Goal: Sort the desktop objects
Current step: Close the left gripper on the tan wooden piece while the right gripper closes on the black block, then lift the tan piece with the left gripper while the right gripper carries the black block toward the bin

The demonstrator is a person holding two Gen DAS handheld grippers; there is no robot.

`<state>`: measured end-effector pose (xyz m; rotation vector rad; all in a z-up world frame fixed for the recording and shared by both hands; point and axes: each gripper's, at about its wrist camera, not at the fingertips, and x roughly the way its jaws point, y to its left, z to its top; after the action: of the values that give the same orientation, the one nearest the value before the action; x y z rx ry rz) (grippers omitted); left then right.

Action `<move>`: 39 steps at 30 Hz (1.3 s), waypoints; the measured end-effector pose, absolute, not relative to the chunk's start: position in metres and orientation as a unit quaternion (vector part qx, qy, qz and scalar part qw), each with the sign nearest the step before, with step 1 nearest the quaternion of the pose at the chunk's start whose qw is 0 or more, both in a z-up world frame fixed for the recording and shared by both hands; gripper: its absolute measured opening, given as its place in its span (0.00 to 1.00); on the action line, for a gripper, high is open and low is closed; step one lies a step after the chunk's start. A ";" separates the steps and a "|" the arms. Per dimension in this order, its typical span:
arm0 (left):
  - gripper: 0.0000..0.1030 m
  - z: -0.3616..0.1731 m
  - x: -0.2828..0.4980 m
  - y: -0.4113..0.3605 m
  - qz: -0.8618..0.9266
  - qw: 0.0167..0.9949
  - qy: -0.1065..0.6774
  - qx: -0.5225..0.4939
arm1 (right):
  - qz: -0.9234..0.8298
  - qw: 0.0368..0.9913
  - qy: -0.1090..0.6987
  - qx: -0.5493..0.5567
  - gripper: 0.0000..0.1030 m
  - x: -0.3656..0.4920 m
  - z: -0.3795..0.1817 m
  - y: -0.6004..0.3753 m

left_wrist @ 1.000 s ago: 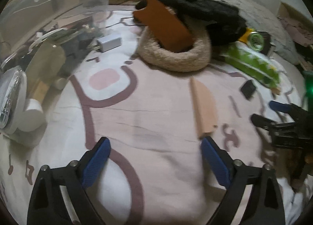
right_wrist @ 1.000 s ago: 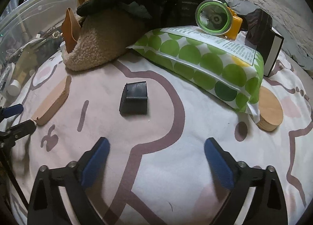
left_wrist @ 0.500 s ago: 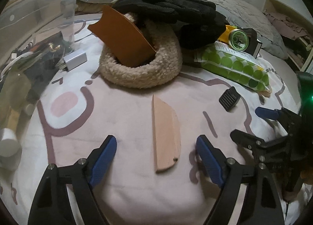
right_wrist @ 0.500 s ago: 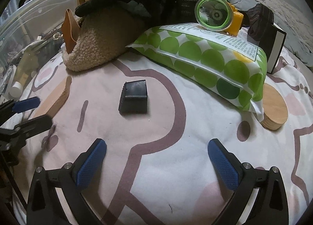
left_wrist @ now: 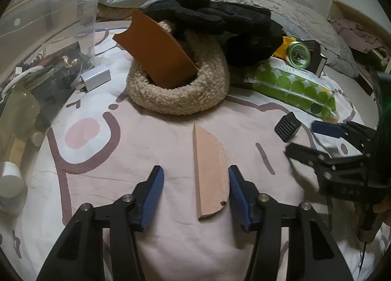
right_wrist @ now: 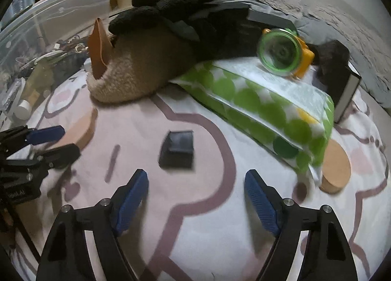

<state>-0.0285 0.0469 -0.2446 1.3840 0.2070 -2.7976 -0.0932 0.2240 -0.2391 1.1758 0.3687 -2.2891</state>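
Note:
A flat wooden half-round piece [left_wrist: 210,173] lies on the pink patterned bedspread [left_wrist: 97,158]. My left gripper [left_wrist: 194,197] is open with the piece between its blue fingers, its right pad close to the piece's curved edge. The piece also shows in the right wrist view [right_wrist: 78,129], beside the left gripper [right_wrist: 48,141]. My right gripper [right_wrist: 196,197] is open and empty, just short of a small black block [right_wrist: 177,150], which also shows in the left wrist view [left_wrist: 287,125].
A clear plastic bin [left_wrist: 36,48] holding cables and bottles stands at left. A fleece slipper [left_wrist: 178,90] holding a brown leather piece [left_wrist: 156,48], black gloves [left_wrist: 220,21], a green dotted pack [right_wrist: 264,109], a green-lensed headlamp [right_wrist: 281,52], a book [right_wrist: 347,90] and a round wooden disc [right_wrist: 334,168] lie beyond.
My left gripper swung from the bin toward the wooden piece and closed in around it, its fingers narrowing. My right gripper moved forward toward the black block.

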 end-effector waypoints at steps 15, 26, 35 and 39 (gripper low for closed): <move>0.25 -0.238 -0.026 0.043 -0.891 -0.029 0.086 0.444 | -0.845 0.276 0.120 0.441 0.30 -0.107 -0.234 0.218; 0.25 -0.214 -0.019 0.041 -0.898 -0.030 0.106 0.426 | -0.865 0.262 0.089 0.419 0.30 -0.108 -0.209 0.220; 0.25 -0.159 -0.006 0.047 -0.919 -0.038 0.110 0.376 | -0.885 0.265 0.060 0.379 0.30 -0.093 -0.164 0.235; 0.25 -0.131 0.000 0.047 -0.927 -0.042 0.109 0.355 | -0.891 0.263 0.053 0.367 0.30 -0.088 -0.139 0.240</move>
<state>-0.0004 0.0465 -0.1306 1.1468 0.3525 -2.9951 -0.0880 0.2396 -0.1389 0.9912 0.1440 -2.4093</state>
